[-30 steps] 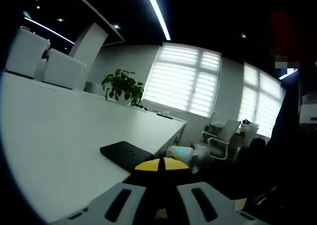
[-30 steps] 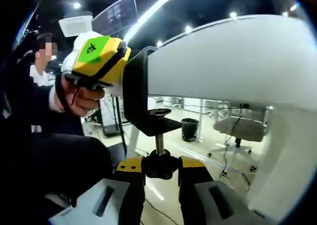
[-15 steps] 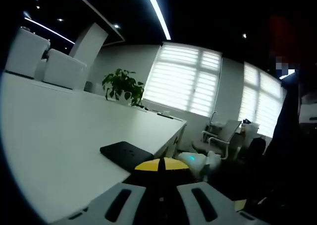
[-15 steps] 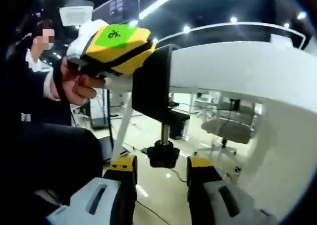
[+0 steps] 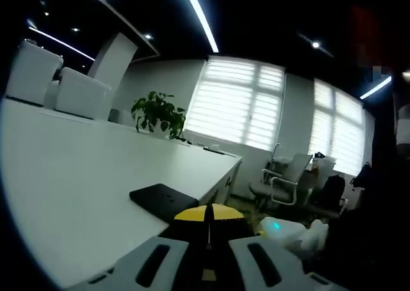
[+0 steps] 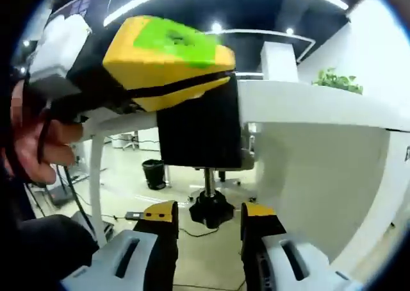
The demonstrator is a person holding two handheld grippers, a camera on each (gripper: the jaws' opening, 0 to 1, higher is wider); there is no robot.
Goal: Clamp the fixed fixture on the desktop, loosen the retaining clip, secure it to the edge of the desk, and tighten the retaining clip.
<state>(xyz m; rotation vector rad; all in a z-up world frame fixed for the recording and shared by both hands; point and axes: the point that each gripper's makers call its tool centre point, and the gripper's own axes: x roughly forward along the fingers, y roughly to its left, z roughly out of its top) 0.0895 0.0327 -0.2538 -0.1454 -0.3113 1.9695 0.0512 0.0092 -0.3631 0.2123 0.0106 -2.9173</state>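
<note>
Since a second ago our right gripper [image 6: 208,217] has let go of the black knob [image 6: 209,209] under the fixture [image 6: 200,127]; its yellow-tipped jaws now stand apart on either side of it, while the fixture sits clamped on the desk [image 6: 307,102] edge. The right gripper view shows our left gripper [image 6: 163,57] pressed against the fixture's top. In the left gripper view that left gripper [image 5: 209,215] looks closed over the fixture's flat black plate [image 5: 163,198] on the desktop, though the contact is hidden.

Clamp [image 6: 200,127] on desk [image 6: 301,105] edge, its screw knob [image 6: 208,209] between right tongs [image 6: 208,222].
</note>
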